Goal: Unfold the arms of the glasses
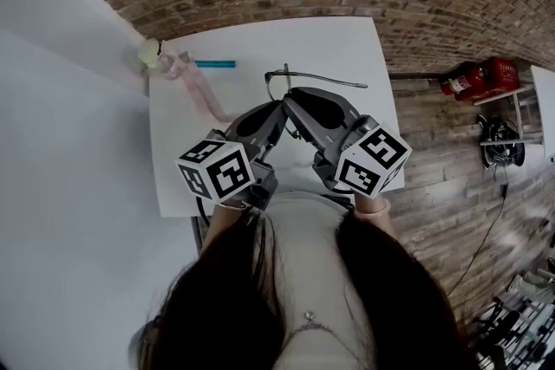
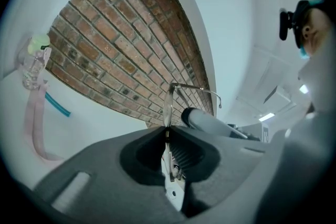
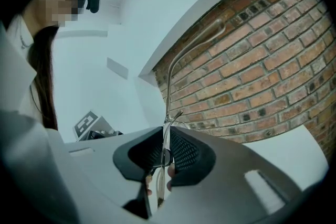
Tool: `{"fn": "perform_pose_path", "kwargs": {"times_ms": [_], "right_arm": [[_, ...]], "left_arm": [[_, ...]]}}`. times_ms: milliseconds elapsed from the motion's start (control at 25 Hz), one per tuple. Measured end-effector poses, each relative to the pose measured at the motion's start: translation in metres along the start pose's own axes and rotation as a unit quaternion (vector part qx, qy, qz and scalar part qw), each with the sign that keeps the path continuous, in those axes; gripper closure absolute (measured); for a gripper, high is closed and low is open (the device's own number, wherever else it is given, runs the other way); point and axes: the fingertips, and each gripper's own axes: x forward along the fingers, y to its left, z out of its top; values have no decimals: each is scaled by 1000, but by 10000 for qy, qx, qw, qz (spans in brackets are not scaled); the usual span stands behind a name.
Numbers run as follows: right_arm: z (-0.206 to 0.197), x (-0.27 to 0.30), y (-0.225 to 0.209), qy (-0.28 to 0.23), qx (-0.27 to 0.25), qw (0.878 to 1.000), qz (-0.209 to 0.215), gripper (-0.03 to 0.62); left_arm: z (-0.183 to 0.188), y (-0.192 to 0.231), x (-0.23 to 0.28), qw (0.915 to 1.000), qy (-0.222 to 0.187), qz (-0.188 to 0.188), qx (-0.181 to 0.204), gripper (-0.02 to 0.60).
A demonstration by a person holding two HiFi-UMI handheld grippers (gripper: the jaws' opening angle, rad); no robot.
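Observation:
The thin metal-framed glasses point(image 1: 284, 81) are held up over the white table point(image 1: 347, 43), between my two grippers. My left gripper point(image 1: 276, 111) is shut on the front frame; in the left gripper view the glasses point(image 2: 169, 105) stick up edge-on from my left gripper point(image 2: 167, 131), with one arm reaching right. My right gripper point(image 1: 295, 102) is shut on the glasses too. In the right gripper view an arm of the glasses point(image 3: 176, 68) rises in a long curve from my right gripper point(image 3: 166, 140). The other arm is hidden behind the jaws.
At the table's far left corner lie a clear bottle with a pale green cap point(image 1: 154, 55), a pink strap point(image 1: 205, 98) and a blue pen point(image 1: 214, 63). A brick wall stands behind the table. A red fire extinguisher point(image 1: 477, 79) lies on the floor to the right.

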Motion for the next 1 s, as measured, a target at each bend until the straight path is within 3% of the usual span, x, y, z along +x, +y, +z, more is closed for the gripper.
{"fn": "perform_pose_path", "kwargs": {"times_ms": [1000], "right_arm": [[11,-7,2,-281,-77,9996,-29,556]], "left_arm": [[9,14,-7,9982,-266,1,-530,558]]}}
